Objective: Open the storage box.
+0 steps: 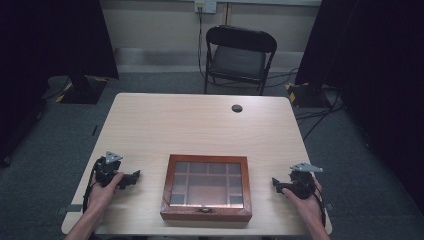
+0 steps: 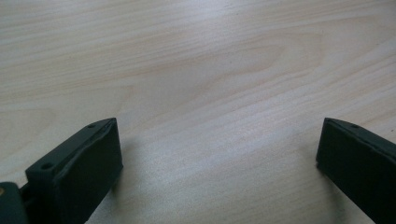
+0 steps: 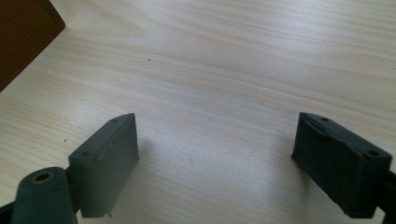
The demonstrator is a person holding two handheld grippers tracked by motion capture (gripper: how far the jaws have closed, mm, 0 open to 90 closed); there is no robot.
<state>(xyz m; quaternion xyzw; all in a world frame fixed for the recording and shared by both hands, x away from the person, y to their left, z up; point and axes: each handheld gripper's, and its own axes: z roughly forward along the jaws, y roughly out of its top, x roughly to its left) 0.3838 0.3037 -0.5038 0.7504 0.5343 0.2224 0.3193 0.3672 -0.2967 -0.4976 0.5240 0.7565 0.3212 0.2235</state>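
Brown wooden box w/ gridded glass lid (image 1: 206, 187) sits closed at near-centre of light wood worktop (image 1: 200, 120), left claw (image 1: 134, 177) & right claw (image 1: 276, 184) flanking it, both wide, nothing gripped, resting on worktop.

The high view is pretty dim and soft overall, with the room's side edges falling off into near black while the bench (image 1: 200, 120) catches an even overhead light and looks washed out, and there's a dull sheen on the glass lid of the wooden box (image 1: 207, 187). Both gripper views are much brighter, the wood grain fairly sharp in the middle distance. The near black jaws are a bit blurry and throw soft, short shadows onto the bench, and the grain goes hazy toward the top edge.
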